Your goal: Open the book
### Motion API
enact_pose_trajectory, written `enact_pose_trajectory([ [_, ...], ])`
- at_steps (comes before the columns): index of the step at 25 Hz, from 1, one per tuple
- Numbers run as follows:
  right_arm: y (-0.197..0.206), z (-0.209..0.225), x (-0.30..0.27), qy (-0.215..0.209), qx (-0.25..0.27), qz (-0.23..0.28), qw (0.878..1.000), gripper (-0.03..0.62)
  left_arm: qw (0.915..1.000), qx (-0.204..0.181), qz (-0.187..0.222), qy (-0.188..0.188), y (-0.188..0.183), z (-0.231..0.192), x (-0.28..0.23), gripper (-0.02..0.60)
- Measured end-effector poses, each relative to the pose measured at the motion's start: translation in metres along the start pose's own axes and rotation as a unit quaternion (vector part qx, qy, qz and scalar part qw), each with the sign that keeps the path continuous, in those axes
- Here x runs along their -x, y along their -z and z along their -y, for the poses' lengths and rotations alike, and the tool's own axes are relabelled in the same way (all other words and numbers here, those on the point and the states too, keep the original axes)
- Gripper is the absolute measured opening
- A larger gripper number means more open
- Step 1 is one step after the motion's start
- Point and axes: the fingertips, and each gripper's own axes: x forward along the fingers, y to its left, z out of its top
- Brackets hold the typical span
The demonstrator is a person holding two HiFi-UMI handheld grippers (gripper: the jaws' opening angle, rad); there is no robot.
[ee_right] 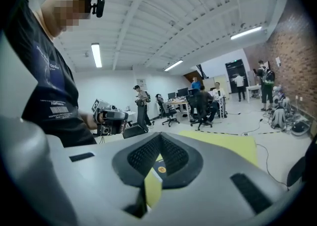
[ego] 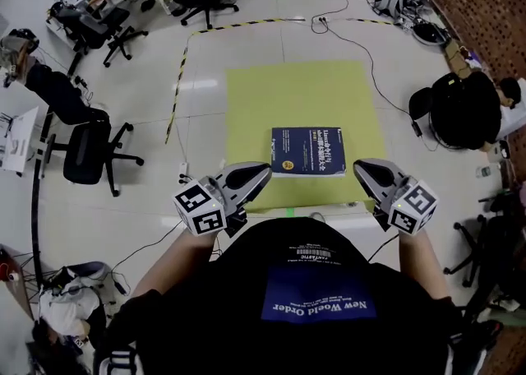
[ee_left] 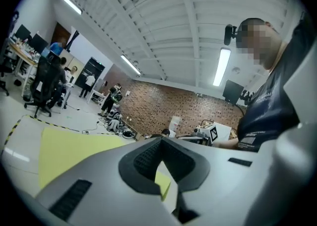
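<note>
Blue book (ego: 308, 151) on yellow mat (ego: 246, 102)

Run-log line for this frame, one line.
book: closed, flat on yellow mat | left gripper: jaws together, empty, off book | right gripper: jaws together, empty, off book

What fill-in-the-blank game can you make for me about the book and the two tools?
1. The book has a ___ cover.
2. It lies flat on a big mat coloured ___.
3. The book is not open; it is ___.
4. The left tool and the right tool hold nothing, and the jaws of both are ___.

Missing words: blue; yellow; closed; shut
</note>
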Motion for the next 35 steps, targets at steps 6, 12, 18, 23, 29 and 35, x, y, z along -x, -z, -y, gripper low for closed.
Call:
enact_pose_trajectory([
  [6, 0.016, 0.041, -0.035, -0.1, 0.076, -0.075, 0.989, -0.014, 0.9978, 0.015, -0.001, -0.064, -0.001, -0.016, -0.044, 0.006],
  [12, 0.06, 0.019, -0.074, -0.171, 0.136, -0.162, 0.962, -0.014, 0.9948, 0.051, -0.024, -0.085, 0.017, -0.023, -0.044, 0.006],
  [18, 0.14, -0.002, -0.118, -0.183, 0.203, -0.281, 0.92, 0.244, 0.995, 0.071, -0.048, -0.052, 0.047, -0.054, -0.034, 0.006],
  [23, 0.21, 0.002, -0.143, -0.151, 0.299, -0.353, 0.873, 0.244, 0.9935, 0.091, -0.06, -0.031, 0.077, -0.071, -0.03, 0.006],
  [29, 0.25, 0.017, -0.156, -0.122, 0.405, -0.385, 0.82, 0.242, 0.9909, 0.118, -0.062, -0.02, 0.106, -0.071, -0.031, 0.006],
  [35, 0.25, 0.01, -0.152, -0.139, 0.439, -0.383, 0.801, 0.186, 0.9882, 0.138, -0.06, -0.03, 0.118, -0.074, -0.024, 0.006],
])
